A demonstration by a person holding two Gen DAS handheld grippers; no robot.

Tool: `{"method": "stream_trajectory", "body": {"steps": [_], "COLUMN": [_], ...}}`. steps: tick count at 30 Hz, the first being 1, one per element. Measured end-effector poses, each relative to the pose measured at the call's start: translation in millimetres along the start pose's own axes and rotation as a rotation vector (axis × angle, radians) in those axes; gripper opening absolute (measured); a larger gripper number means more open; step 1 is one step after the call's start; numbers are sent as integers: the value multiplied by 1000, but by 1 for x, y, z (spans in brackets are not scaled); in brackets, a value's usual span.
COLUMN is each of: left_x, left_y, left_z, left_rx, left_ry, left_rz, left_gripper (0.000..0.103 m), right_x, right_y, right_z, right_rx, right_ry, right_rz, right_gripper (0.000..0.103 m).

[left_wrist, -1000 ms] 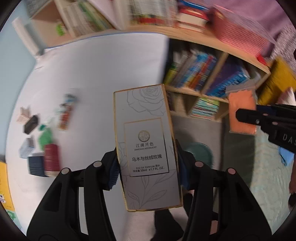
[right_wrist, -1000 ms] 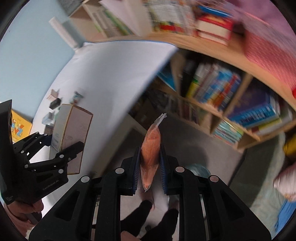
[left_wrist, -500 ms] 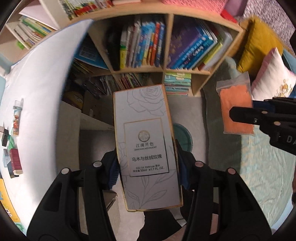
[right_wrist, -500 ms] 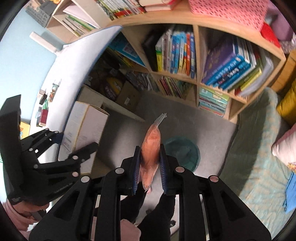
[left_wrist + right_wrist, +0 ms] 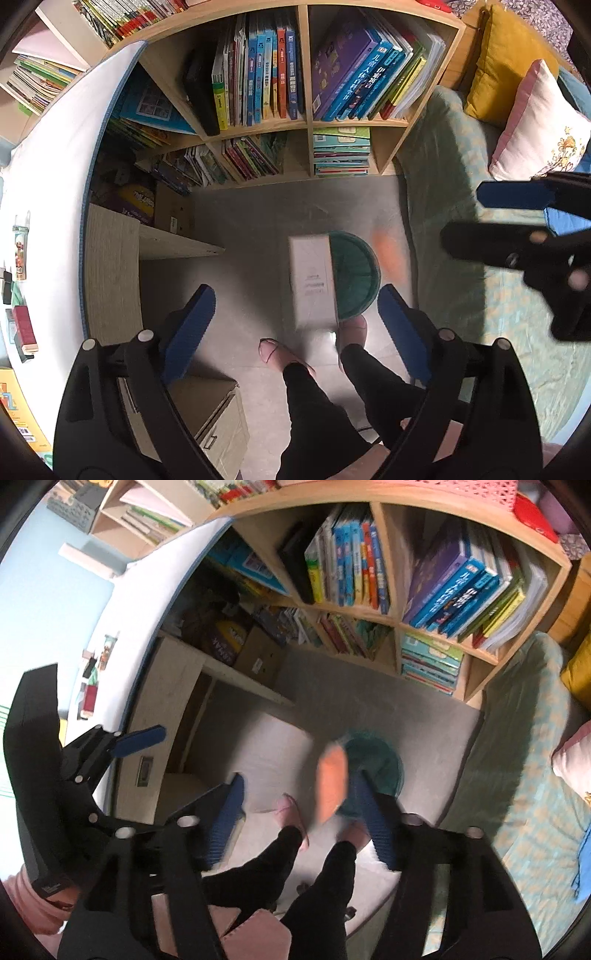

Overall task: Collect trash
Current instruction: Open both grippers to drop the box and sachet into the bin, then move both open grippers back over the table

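Okay, I'm looking straight down at a grey floor [image 5: 240, 236], with a wooden bookshelf [image 5: 306, 122] crammed with bright books across twelve o'clock and a green-covered bed [image 5: 443, 177] with a mustard pillow [image 5: 506, 55] and a white one [image 5: 543, 122] out at two o'clock. A white table [image 5: 48, 177] curves down the nine o'clock side, small clutter still on it, and cardboard boxes [image 5: 218, 417] sit beneath it at seven.

My left gripper [image 5: 295, 325] has its fingers opening wide, nothing pressed between the pads; the white perfume box [image 5: 312, 280] is blurred, loose in the air between them, over the near rim of the teal waste bin [image 5: 356, 273] on the floor.

My right gripper [image 5: 301, 812] is opening too, and the orange bag [image 5: 332, 782] is smeared, free of the pads, at the bin's left edge in the right wrist view.

Directly below, at six o'clock, the person's black-trousered legs [image 5: 314, 398] and pink slippers [image 5: 291, 812] stand just beside the bin.
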State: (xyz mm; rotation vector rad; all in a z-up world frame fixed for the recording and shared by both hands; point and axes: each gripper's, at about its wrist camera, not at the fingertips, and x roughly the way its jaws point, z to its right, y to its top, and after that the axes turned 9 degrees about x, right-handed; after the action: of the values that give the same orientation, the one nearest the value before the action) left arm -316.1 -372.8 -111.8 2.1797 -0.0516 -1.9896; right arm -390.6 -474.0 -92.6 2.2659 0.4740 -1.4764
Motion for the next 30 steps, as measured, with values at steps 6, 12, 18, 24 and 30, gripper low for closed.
{"method": "stream_trajectory", "body": {"steps": [6, 12, 18, 24, 30], "left_x": [-2, -9, -18, -30, -45], "left_y": [-2, -3, -5, -20, -53], "left_z": [-7, -18, -35, -64, -109], "left_rx": [-12, -42, -90, -180, -329], "left_ry": [-7, 0, 21, 60, 131], "left_rz": [-1, 17, 30, 31, 18], "left_gripper": [90, 90, 90, 90, 91], "right_x": [-3, -4, -3, 2, 9], "right_y": [5, 11, 20, 31, 43], "right_z": [2, -2, -12, -39, -86], "right_rx": [5, -6, -49, -166, -356], "right_ry": [-2, 0, 7, 35, 65], "right_rz": [7, 17, 11, -5, -37], "right_gripper": [65, 67, 67, 74, 74]}}
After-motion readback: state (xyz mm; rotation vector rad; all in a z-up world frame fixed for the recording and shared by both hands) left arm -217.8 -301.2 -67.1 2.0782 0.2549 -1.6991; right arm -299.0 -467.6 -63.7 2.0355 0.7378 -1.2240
